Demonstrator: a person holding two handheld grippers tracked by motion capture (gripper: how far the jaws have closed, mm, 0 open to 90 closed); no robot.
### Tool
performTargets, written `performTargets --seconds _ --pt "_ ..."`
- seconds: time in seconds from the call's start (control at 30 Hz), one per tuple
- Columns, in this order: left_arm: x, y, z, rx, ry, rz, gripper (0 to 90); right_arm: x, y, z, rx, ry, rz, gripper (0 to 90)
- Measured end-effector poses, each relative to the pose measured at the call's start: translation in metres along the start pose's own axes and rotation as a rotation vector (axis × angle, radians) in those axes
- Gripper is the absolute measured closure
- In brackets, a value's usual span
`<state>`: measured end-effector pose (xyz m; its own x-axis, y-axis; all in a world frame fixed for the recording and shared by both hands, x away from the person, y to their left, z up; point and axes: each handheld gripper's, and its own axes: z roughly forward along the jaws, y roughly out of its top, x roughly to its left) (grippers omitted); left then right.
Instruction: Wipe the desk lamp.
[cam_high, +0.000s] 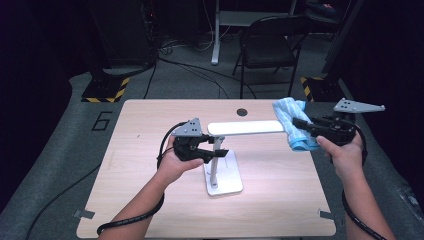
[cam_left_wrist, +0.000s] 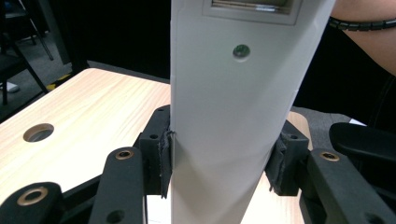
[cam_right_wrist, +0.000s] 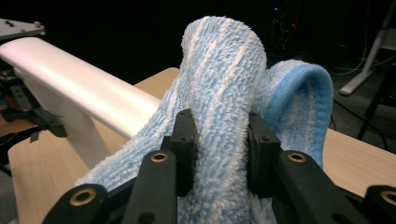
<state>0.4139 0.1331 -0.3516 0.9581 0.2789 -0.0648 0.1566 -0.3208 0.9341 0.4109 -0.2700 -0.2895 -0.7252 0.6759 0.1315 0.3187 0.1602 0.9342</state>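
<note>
Left tool (cam_high: 220, 153) clamps the upright post of the white desk lamp (cam_high: 245, 128), pads pressed on both sides of the post. Lamp base sits on the table (cam_high: 150, 130), near its centre. Right tool (cam_high: 296, 121) pinches a bunched blue-and-white towel (cam_right_wrist: 219, 74) between its jaws. Towel drapes over the far end of the lamp's flat head, near the table's right edge.

Beyond our wooden table (cam_high: 150, 210), we see a black folding chair (cam_high: 267, 47) and hazard-striped floor plates (cam_high: 106, 90).
</note>
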Motion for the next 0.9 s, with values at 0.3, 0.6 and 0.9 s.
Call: performTargets --seconds 0.3,0.6,0.9 --pt "-0.001 -0.002 0.0 -0.005 0.011 -0.008 50.9 0.049 0.025 0.04 0.018 0.094 -0.038 69.2" --pt "-0.001 -0.005 -0.001 -0.005 0.011 -0.005 51.0 0.103 0.046 0.075 0.019 0.157 -0.084 69.2" --pt "0.0 -0.007 0.001 -0.015 0.017 -0.007 51.0 0.14 0.06 0.099 0.039 0.19 -0.147 69.1"
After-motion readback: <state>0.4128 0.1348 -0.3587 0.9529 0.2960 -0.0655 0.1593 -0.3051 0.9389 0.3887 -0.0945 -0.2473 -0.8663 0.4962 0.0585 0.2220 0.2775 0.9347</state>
